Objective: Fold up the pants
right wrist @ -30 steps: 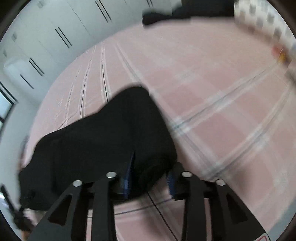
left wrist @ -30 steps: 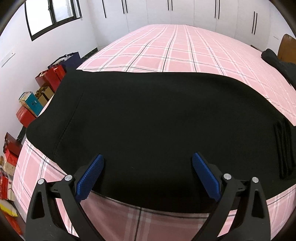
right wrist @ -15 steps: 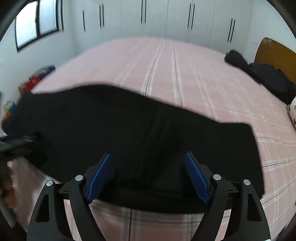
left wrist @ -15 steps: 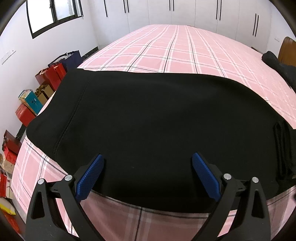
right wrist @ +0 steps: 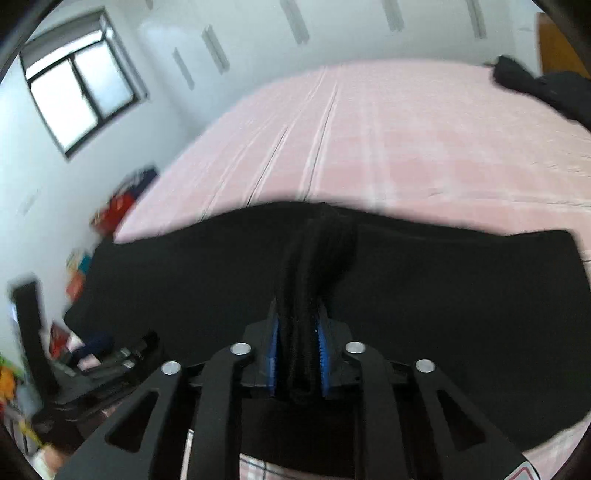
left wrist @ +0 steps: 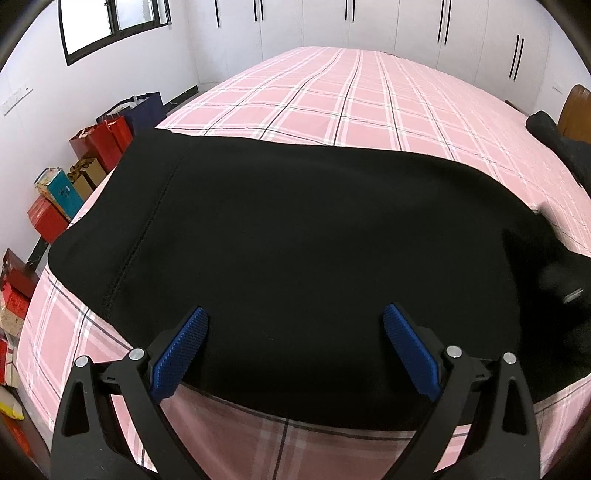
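Black pants (left wrist: 314, 236) lengthwise across bed (left wrist: 369, 92).

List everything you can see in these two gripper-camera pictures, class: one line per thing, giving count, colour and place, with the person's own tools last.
Pants: one, black, spread across the near end of the bed.
Bed cover: one, pink plaid, under the pants.
Dark clothing: one heap, black, far right of the bed.
Gift bags and boxes: several, red, navy, teal, on the floor along the left wall.
Wardrobe doors: a row, white, far wall.
Window: one, dark-framed, left wall.
Left gripper: one, black with blue pads, open over the pants' near edge.
Right gripper: one, closing on a bunched fold of pants.
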